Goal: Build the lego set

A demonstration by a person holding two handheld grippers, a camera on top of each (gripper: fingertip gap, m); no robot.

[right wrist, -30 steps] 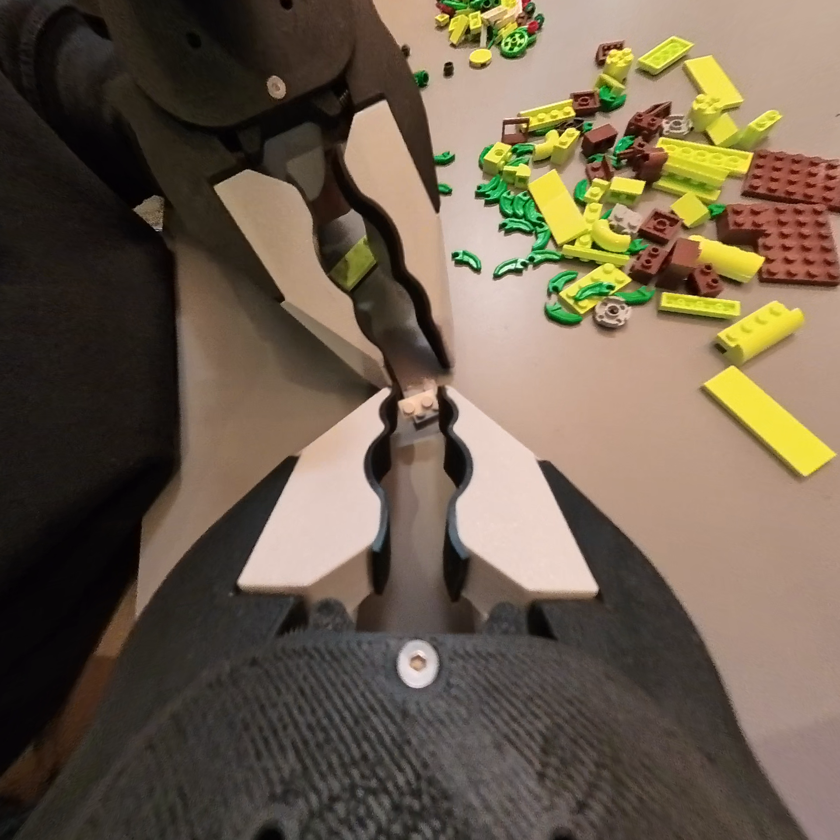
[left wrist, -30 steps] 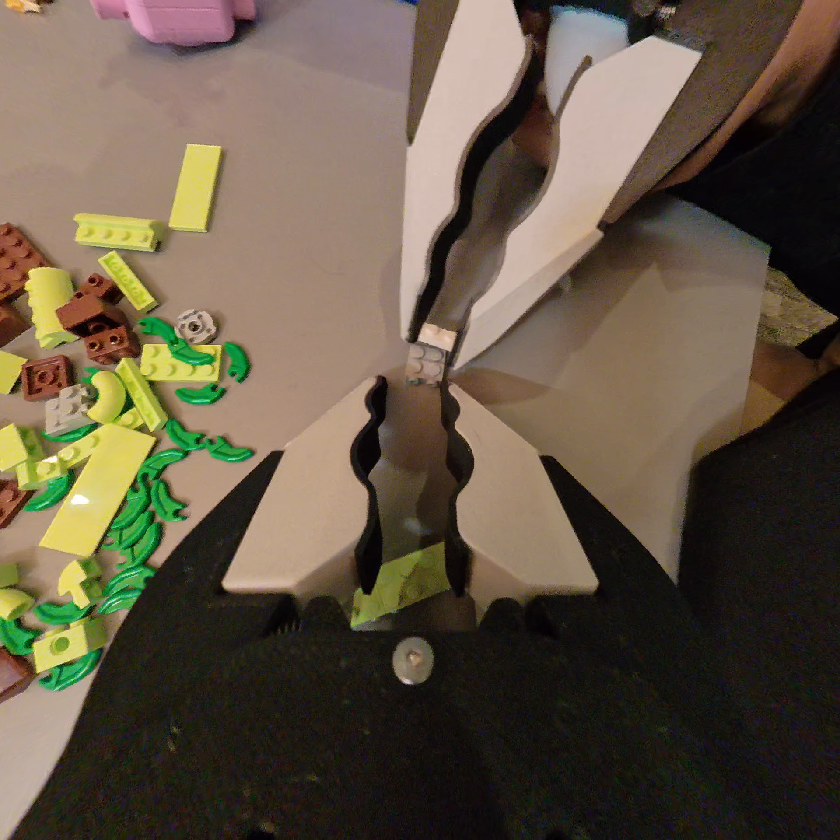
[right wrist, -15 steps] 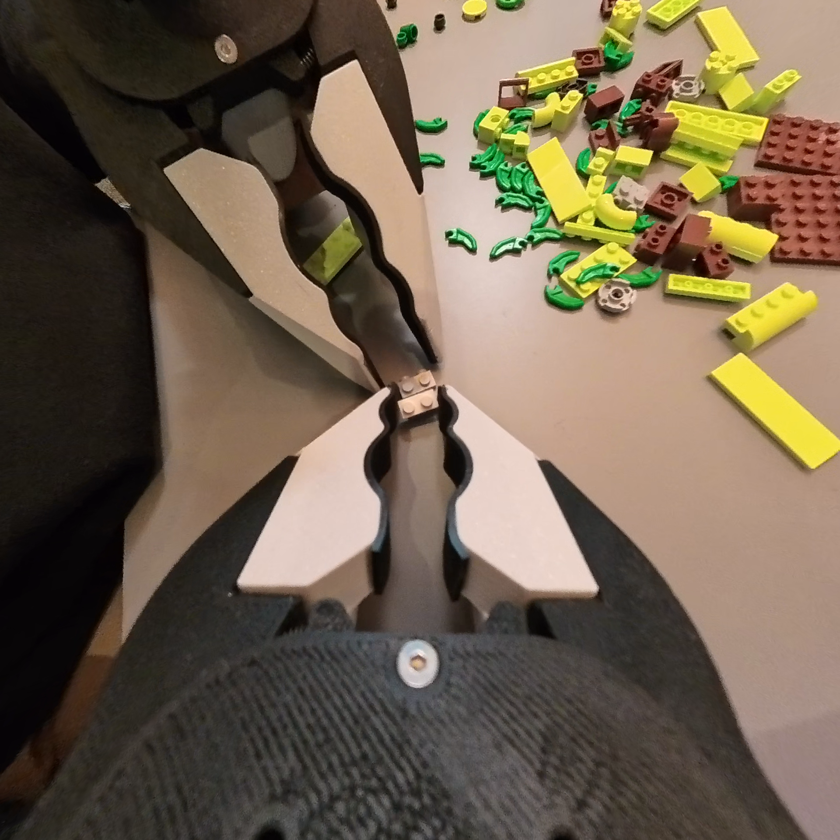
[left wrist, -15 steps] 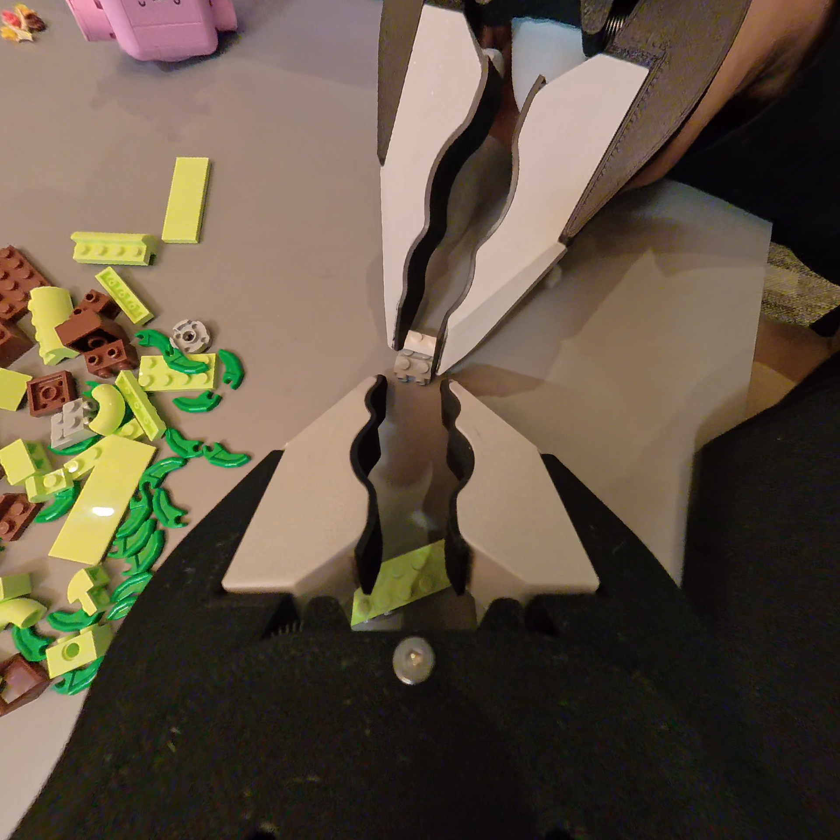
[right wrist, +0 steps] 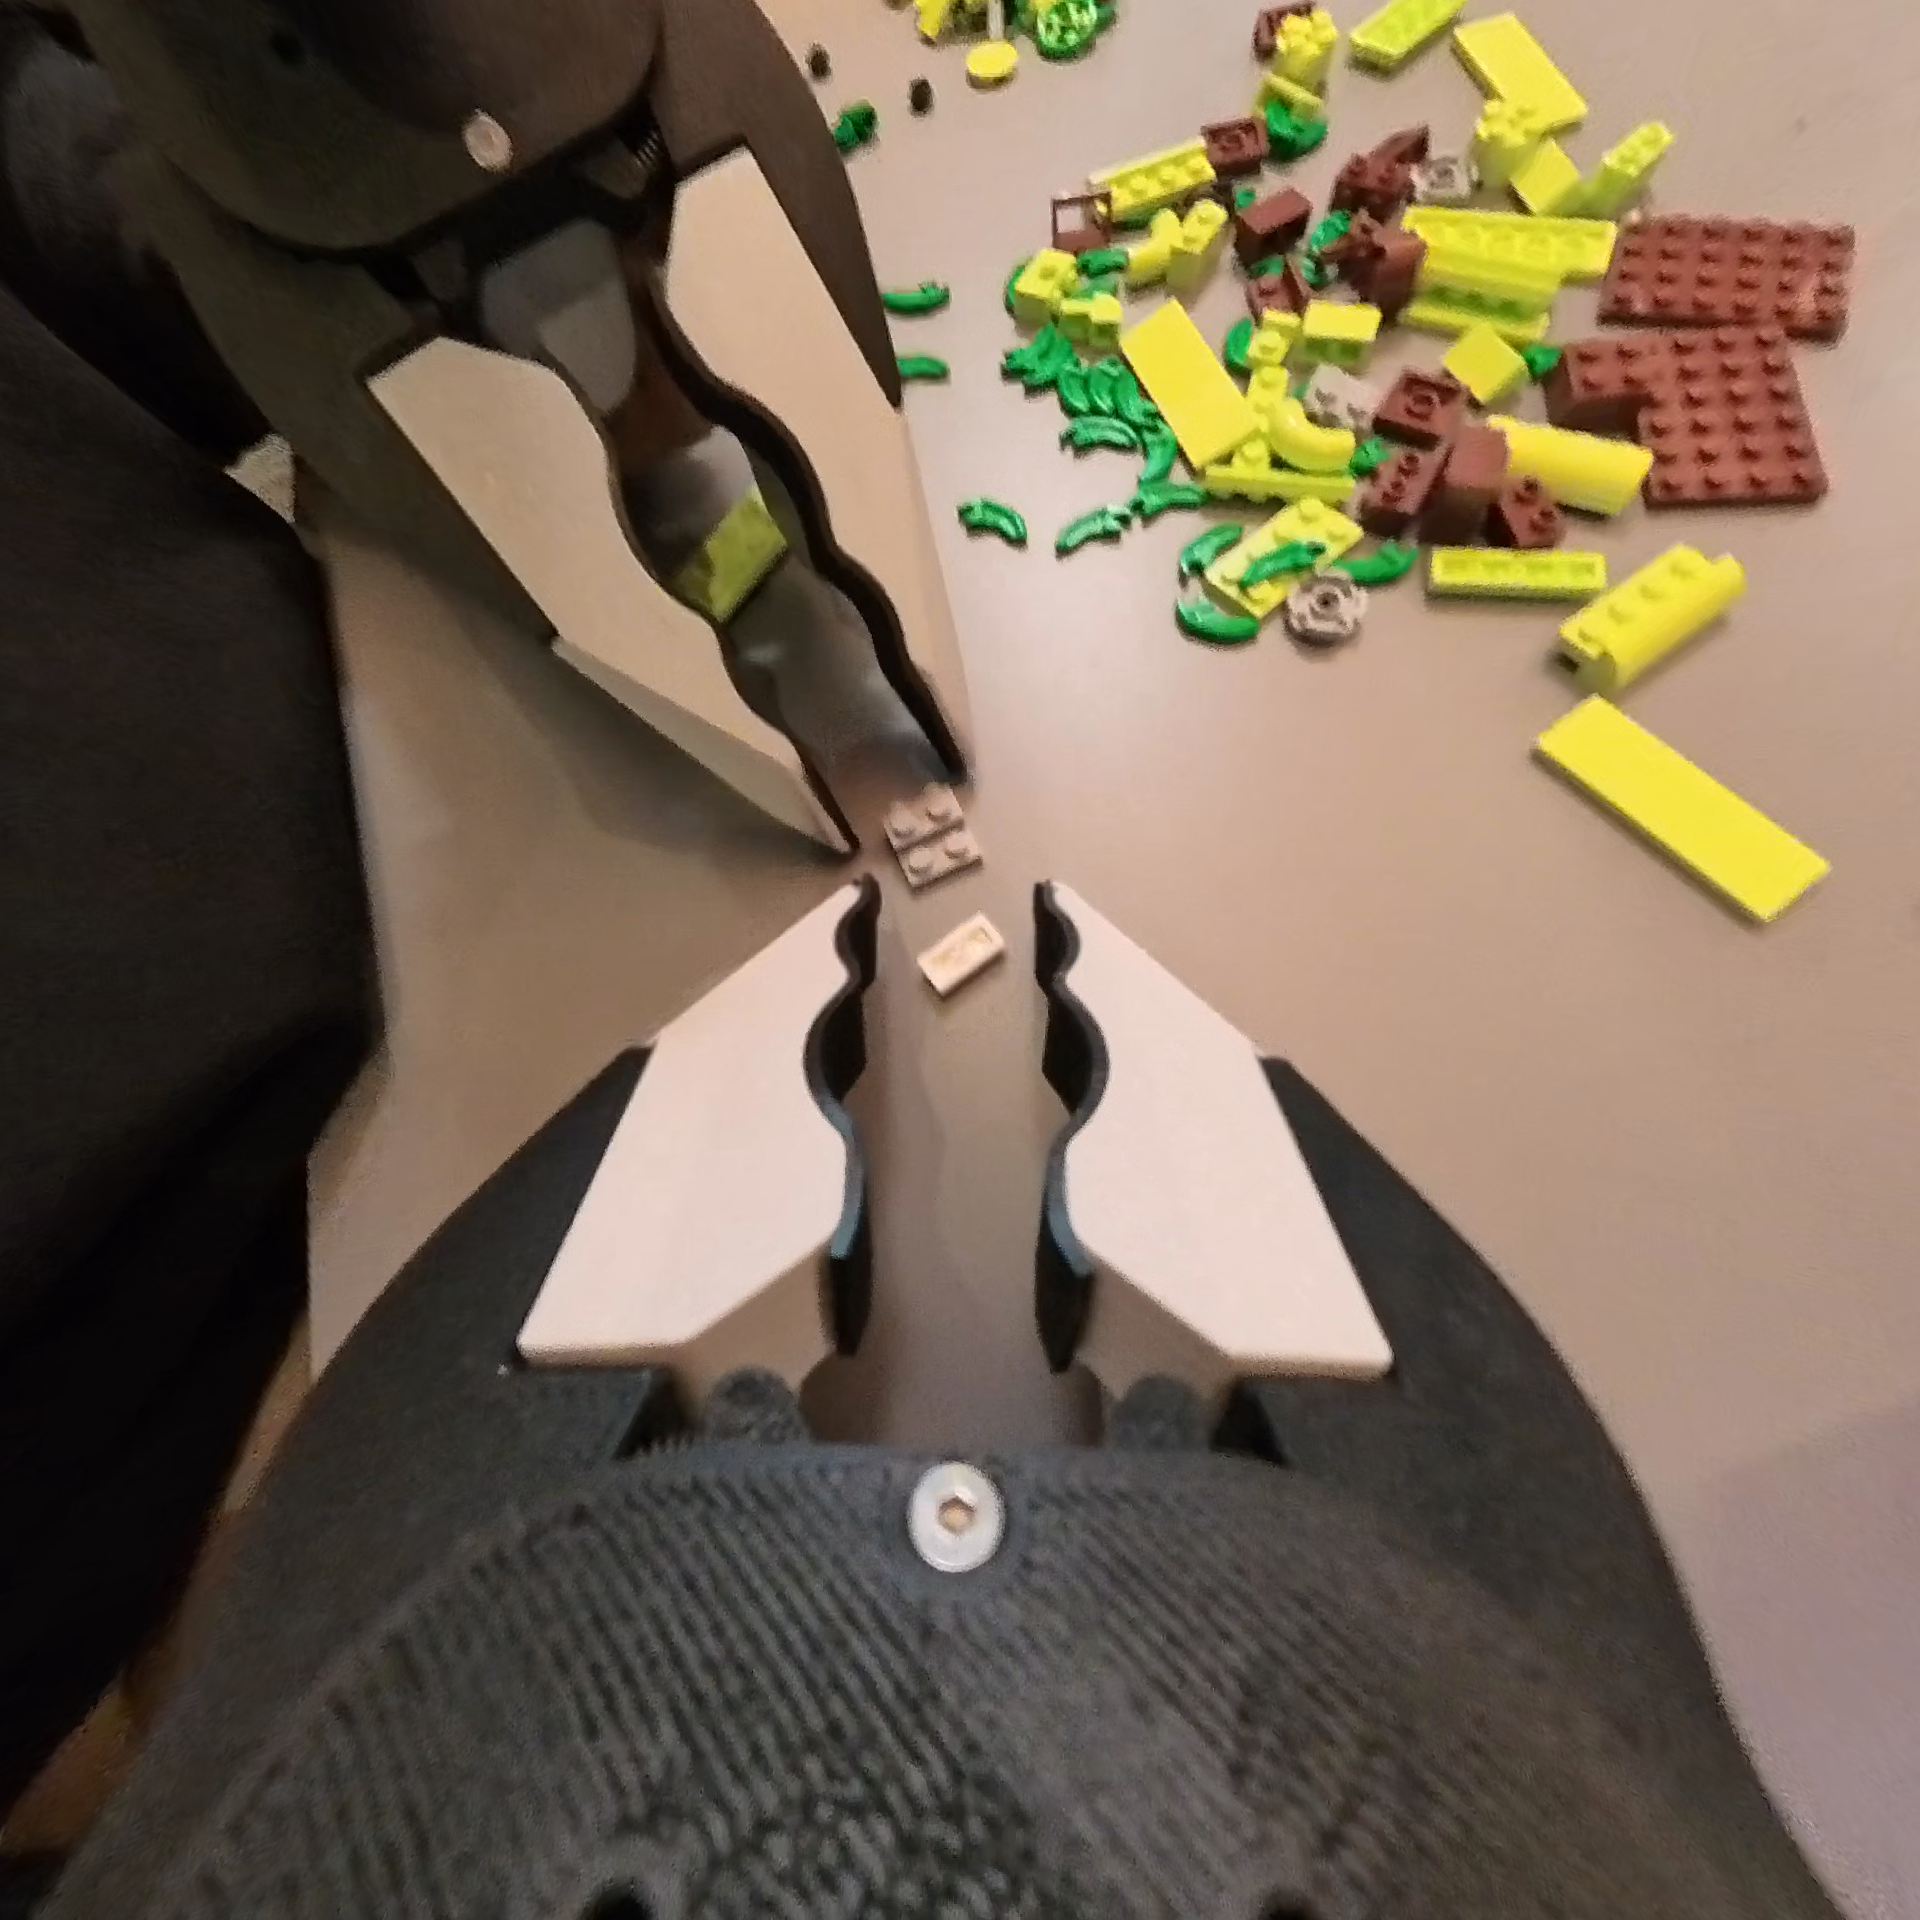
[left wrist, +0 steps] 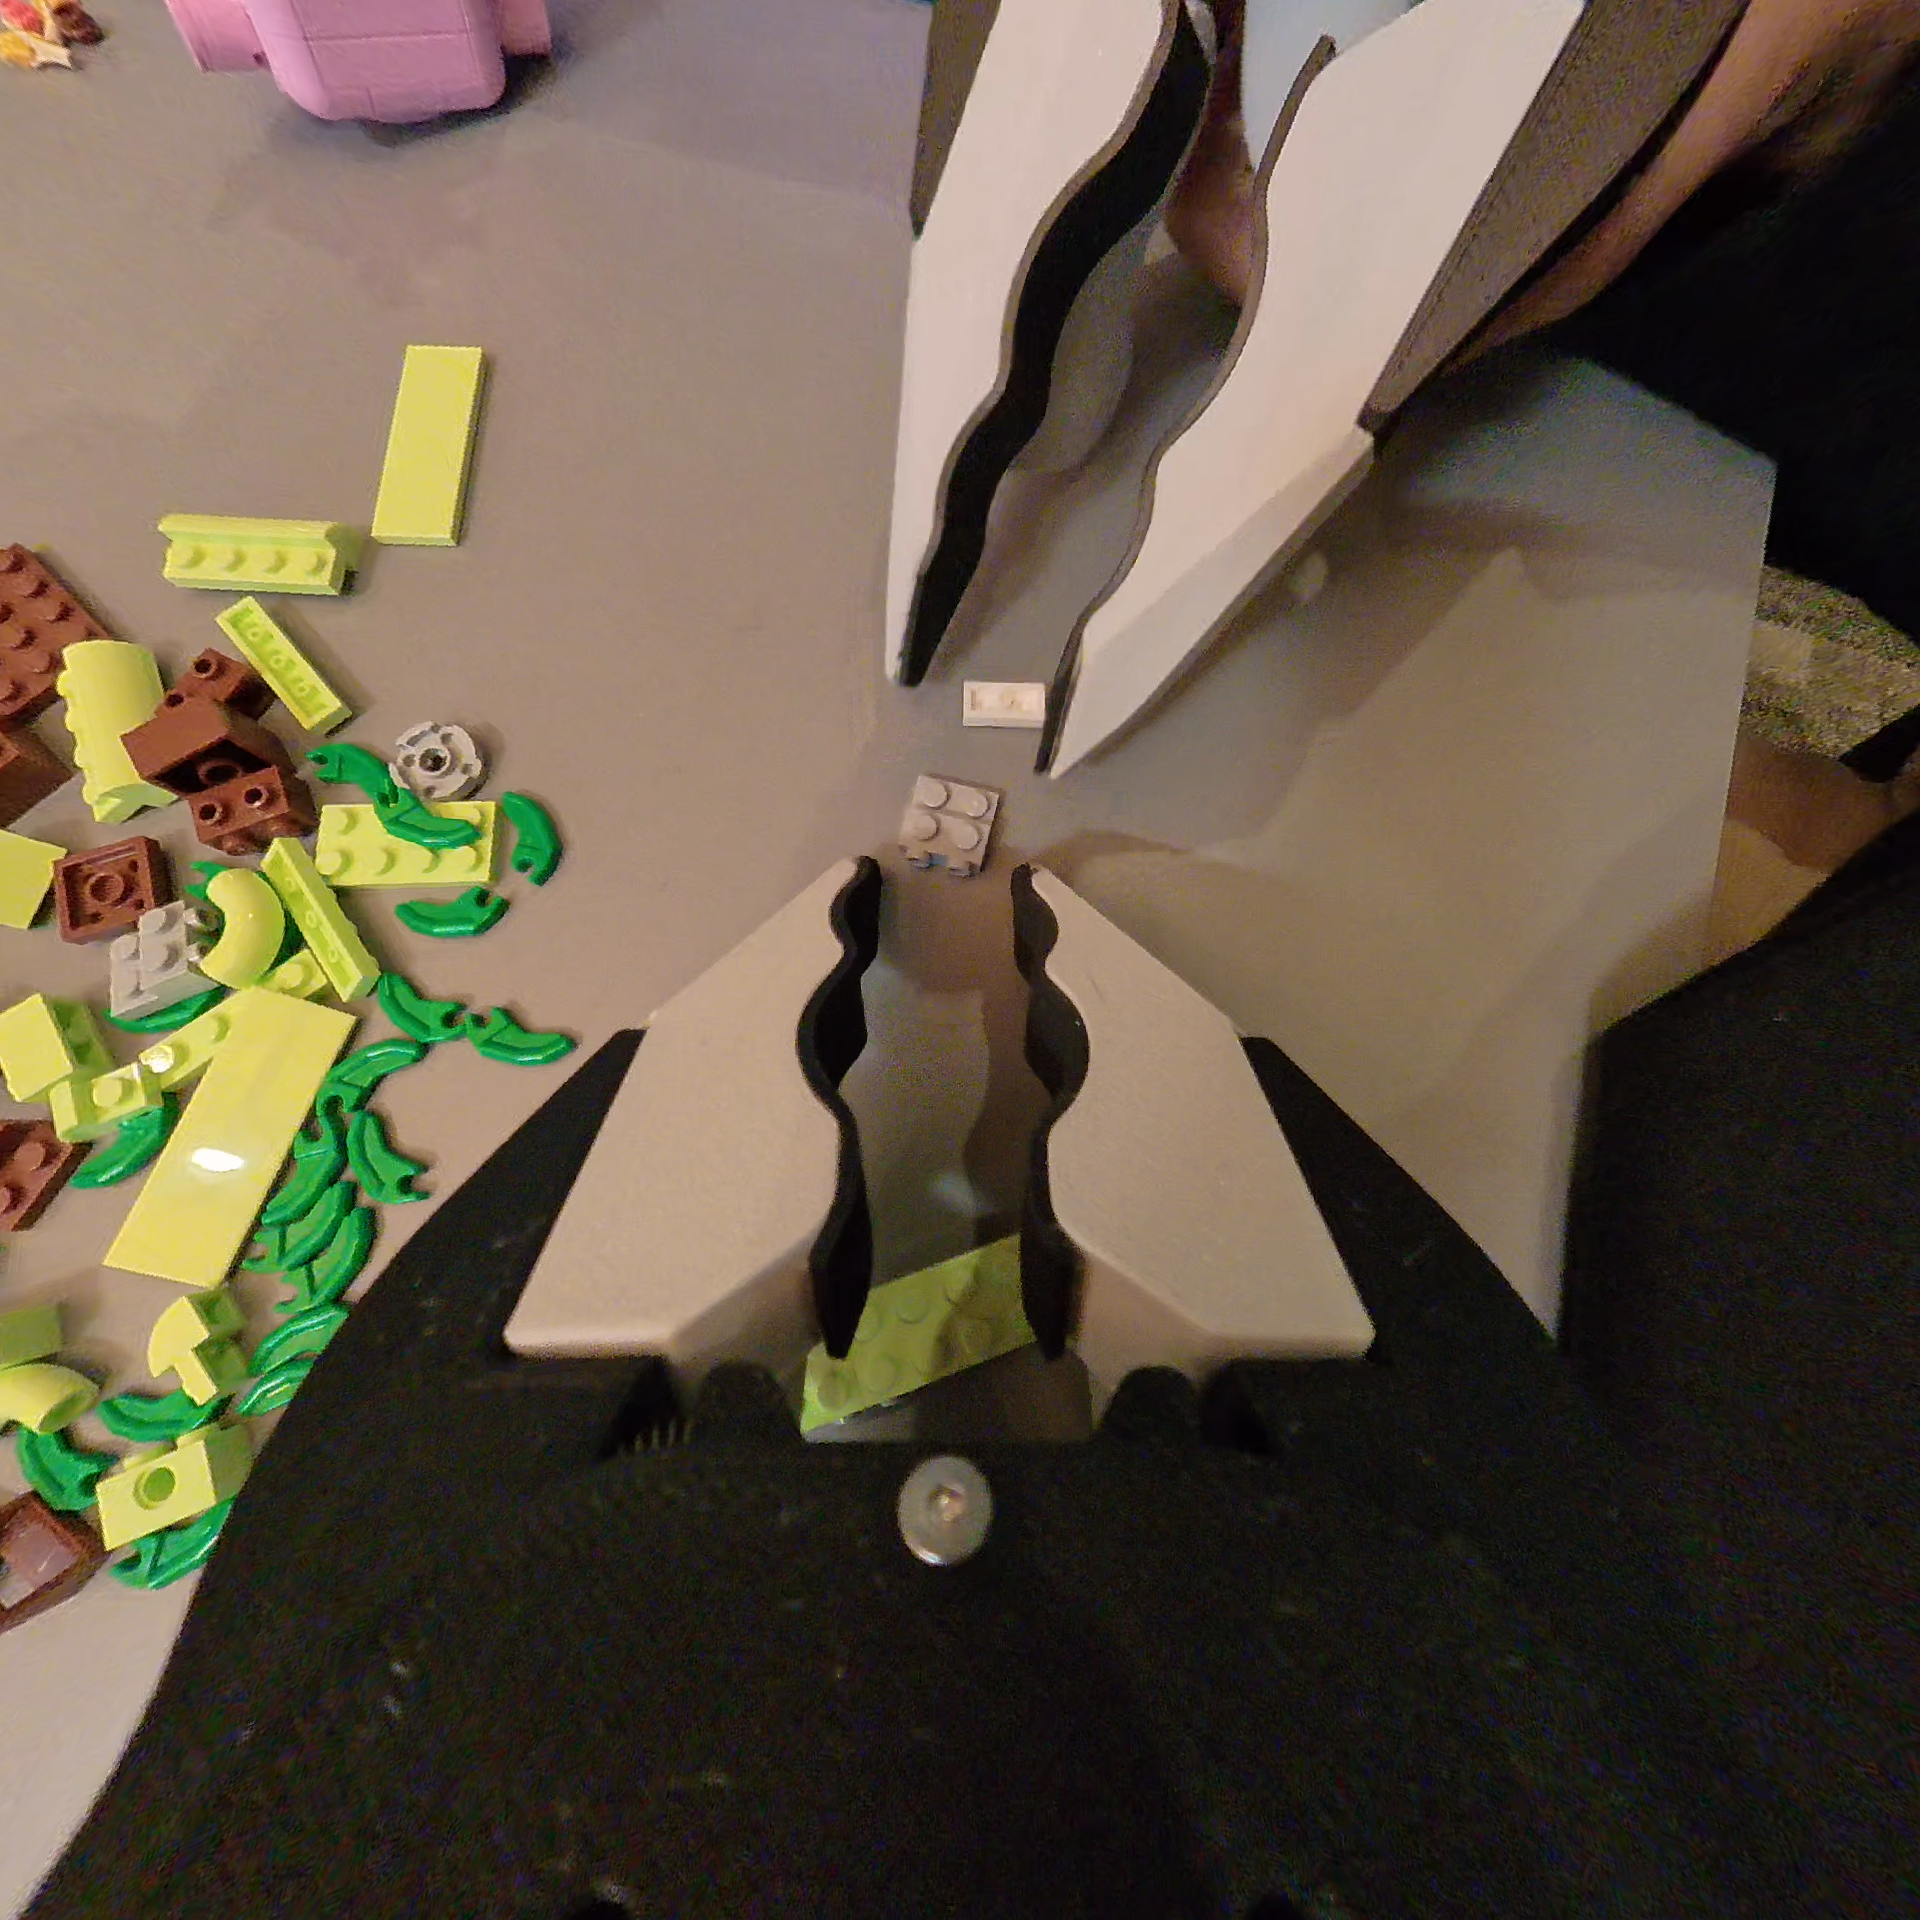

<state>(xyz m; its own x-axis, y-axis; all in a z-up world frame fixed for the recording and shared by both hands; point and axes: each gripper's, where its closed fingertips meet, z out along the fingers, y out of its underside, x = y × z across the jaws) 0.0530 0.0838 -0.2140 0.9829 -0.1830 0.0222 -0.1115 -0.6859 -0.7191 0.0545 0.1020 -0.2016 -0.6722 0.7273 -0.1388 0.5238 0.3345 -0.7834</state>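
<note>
Where half a second ago both grippers pinched the two small grey pieces tip to tip, the grey table (left wrist: 665,312) now carries those pieces loose between the fingertips. Largest to the side of the fingers, the pile of lime, brown and green bricks (right wrist: 1434,395) lies much as before, well apart from both tools. Now the left gripper (left wrist: 945,883) has its jaws parted a little at the tips and grips nothing there, though a lime plate (left wrist: 925,1335) stays wedged deep at the base of its fingers. Likewise the right gripper (right wrist: 956,894) has spread wider and is empty. Just ahead of the left fingertips rests the dark grey two-by-two plate (left wrist: 954,826), studs up. Nearer the right fingertips lies the smaller pale one-by-two plate (left wrist: 1003,703). No writing is legible on any piece.
</note>
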